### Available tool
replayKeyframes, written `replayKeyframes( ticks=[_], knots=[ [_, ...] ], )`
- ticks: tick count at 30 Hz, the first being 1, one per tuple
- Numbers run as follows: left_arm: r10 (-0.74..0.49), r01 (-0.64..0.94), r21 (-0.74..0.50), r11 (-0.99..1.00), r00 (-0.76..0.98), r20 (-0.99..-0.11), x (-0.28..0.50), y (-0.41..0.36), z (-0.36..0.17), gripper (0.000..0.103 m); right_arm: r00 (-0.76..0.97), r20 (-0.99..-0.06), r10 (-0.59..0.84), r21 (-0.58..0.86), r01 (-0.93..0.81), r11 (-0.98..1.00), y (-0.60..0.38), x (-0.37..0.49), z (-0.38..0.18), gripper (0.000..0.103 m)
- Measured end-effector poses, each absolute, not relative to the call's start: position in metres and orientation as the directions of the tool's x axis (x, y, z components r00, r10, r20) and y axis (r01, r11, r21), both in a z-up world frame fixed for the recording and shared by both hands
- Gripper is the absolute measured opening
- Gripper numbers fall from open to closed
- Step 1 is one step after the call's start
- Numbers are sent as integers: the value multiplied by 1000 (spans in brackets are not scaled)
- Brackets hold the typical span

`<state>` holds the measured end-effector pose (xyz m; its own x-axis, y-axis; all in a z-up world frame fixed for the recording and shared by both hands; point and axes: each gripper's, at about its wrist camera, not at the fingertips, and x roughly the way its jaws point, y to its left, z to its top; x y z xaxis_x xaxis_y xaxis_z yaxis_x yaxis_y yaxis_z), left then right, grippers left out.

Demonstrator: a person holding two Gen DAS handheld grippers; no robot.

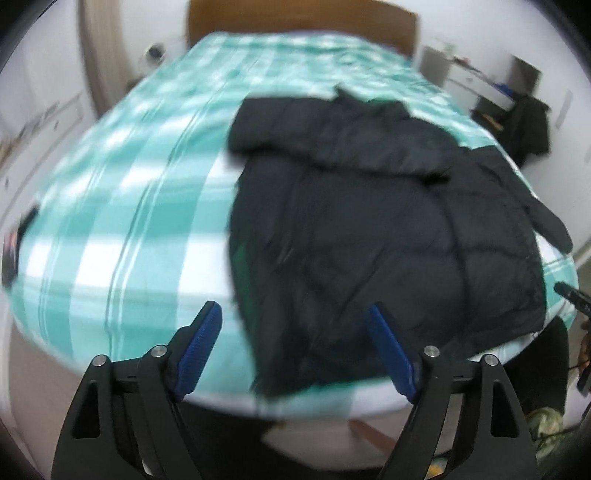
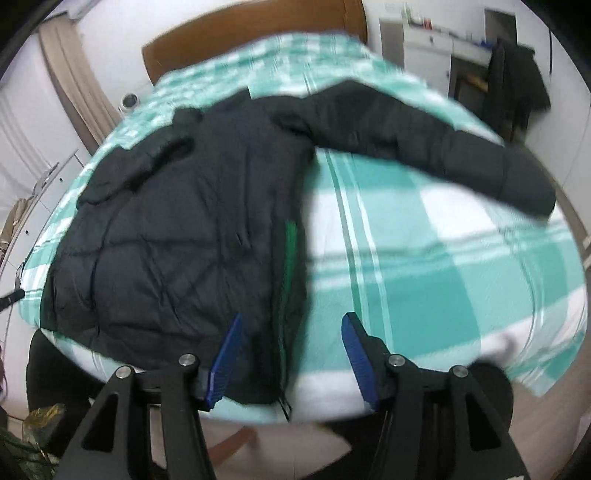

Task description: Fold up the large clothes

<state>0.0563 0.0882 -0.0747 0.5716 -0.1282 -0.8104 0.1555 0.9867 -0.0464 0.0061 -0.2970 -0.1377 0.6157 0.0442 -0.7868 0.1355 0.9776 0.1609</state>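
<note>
A black quilted puffer jacket (image 1: 369, 221) lies flat on a bed covered by a teal-and-white checked bedsheet (image 1: 129, 206). In the right wrist view the jacket (image 2: 177, 229) occupies the left part of the bed, its hem reaching the near edge of the bedsheet (image 2: 443, 258).

**Sleeves.** One sleeve (image 2: 443, 155) extends outward across the sheet toward the far right edge of the bed. The other sleeve (image 2: 140, 173) is folded inward and rests on the jacket body. A strip of green lining (image 2: 290, 251) shows along the jacket's open front edge.

**Left tool** (image 1: 295, 314). Jaws are spread wide; nothing lies between the blue pads (image 1: 201, 350). The tool hangs above the near edge of the bed, one finger over the bare sheet and the other over the jacket hem. Contact with the fabric cannot be confirmed; both views are motion-blurred.

**Right tool** (image 2: 291, 325). Jaws are likewise wide apart and grip nothing. The blue pads (image 2: 227, 358) straddle the jacket's front edge at the hem: one finger over the jacket, the other over the sheet.

**Surroundings.** A brown wooden headboard (image 2: 258, 33) stands at the far end of the bed. A dark garment (image 2: 517, 85) hangs near white furniture (image 2: 428, 48) at the far right of the room. A beige curtain (image 2: 74, 81) hangs along the left wall.
</note>
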Motion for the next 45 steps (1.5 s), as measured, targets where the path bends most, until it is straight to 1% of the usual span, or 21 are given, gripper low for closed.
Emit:
replayKeyframes(
  ticks=[4,5,6,10,12,16,17,18,19,20,21,23,27,30,33,35,38,40,41,42,45],
  knots=[
    [-152,288,52,956,640,-753,93,31,-53,91,662,-749,33,149,119,982,-284,9,-130,57],
    [-169,322,66,944,648,-743,102,16,-49,97,669,-743,38,155,116,981,-282,9,-129,57],
    [-186,357,81,931,651,-736,117,-3,-46,100,676,-735,54,173,109,979,-279,9,-128,57],
    [-254,506,104,856,587,-769,183,-79,-55,100,682,-725,99,207,78,975,-266,3,-131,57],
    [-214,530,159,833,574,-791,212,-113,-69,100,680,-726,105,197,59,979,-259,-1,-134,57],
    [-50,513,283,811,542,-839,271,-166,-120,100,673,-729,121,194,33,980,-248,-11,-139,57],
    [-12,491,294,820,528,-849,281,-168,-131,98,674,-728,127,196,27,980,-246,-13,-139,57],
    [8,465,275,841,498,-867,293,-165,-144,81,675,-726,132,199,22,980,-244,-16,-140,57],
    [-17,460,222,860,460,-888,298,-159,-149,69,675,-725,139,204,18,979,-243,-18,-140,57],
    [-43,443,176,879,441,-897,301,-151,-151,47,673,-724,153,216,10,976,-241,-21,-141,57],
    [-38,407,177,896,468,-883,299,-139,-146,33,670,-723,168,227,2,974,-240,-24,-143,57],
    [-78,398,145,906,493,-867,292,-117,-129,29,672,-719,177,229,-12,973,-237,-27,-146,57],
    [-135,331,89,939,597,-791,262,-39,-66,29,680,-712,175,216,-25,976,-234,-26,-145,57],
    [-129,221,32,975,674,-727,239,46,-14,29,692,-699,180,219,-33,975,-230,-25,-139,57],
    [-39,43,-11,999,737,-675,216,158,24,29,700,-689,189,209,-58,976,-222,-21,-134,57],
    [42,-70,-17,997,751,-659,199,218,31,29,701,-686,194,197,-78,977,-214,-19,-132,57],
    [161,-244,-30,969,722,-673,186,301,19,29,692,-689,216,198,-107,974,-204,-17,-131,57],
    [225,-352,-38,935,675,-703,186,352,-6,30,685,-692,228,196,-125,973,-197,-16,-130,57],
    [244,-390,-41,920,652,-718,186,370,-19,34,682,-693,232,193,-135,972,-193,-16,-129,57],
    [265,-430,-39,902,623,-736,188,387,-34,44,680,-694,235,188,-144,972,-190,-16,-128,57],
    [376,-559,36,828,507,-776,187,418,-81,53,676,-698,237,176,-159,972,-183,-18,-125,57]
  ],
)
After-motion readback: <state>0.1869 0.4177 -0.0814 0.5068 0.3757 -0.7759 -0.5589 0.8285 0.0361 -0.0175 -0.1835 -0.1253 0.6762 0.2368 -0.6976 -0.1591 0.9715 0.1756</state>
